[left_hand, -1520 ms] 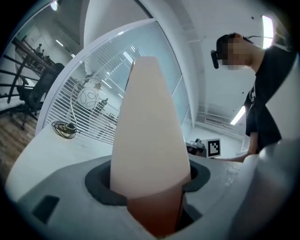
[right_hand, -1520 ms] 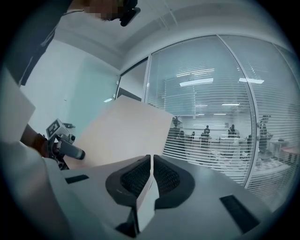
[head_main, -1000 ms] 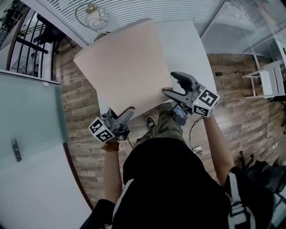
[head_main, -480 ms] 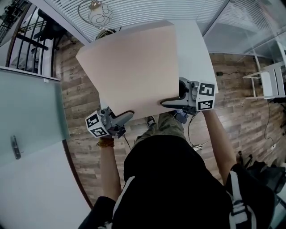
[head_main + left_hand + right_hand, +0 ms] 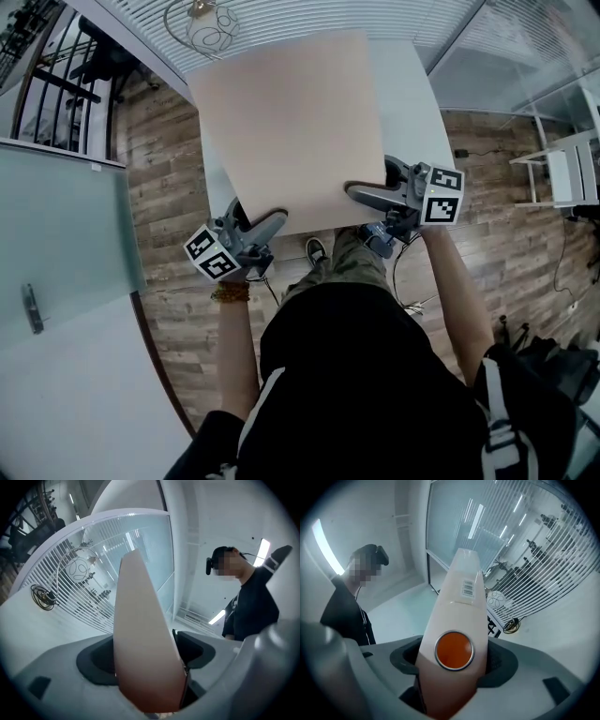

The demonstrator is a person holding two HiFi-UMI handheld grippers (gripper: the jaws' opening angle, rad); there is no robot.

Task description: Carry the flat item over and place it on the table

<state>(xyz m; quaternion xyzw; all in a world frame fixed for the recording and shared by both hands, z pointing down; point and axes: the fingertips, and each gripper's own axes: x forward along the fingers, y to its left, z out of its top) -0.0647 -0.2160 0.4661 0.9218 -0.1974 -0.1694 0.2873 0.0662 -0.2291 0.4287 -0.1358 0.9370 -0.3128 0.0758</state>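
Two tools are working the near edge of one flat board. The left tool (image 5: pixel 272 225), by the counter's near left corner, is standing released. Its jaws have just been opening, and the board's corner is sitting between them with a thin dark gap showing beside one pad. The right tool (image 5: pixel 361 195), by the near right corner, is clenching the board's other near corner. Its jaws have just been closing, and the pads are pressing on both faces. Each tool is carrying one marker cube, so there are two cubes in all.

The beige board (image 5: pixel 291 122) is stretching away from the person over the single white counter (image 5: pixel 412 103), covering most of the top. It is leaving one bare strip along the right edge and a thinner one along the left. Its near edge is running roughly along the counter's near edge, and I cannot tell whether it is resting fully on the top. One face is carrying one orange disc (image 5: pixel 454 650) and, further along, one barcode label (image 5: pixel 468 588).

Beyond the far left corner one looped wire ornament (image 5: pixel 211 21) is standing.
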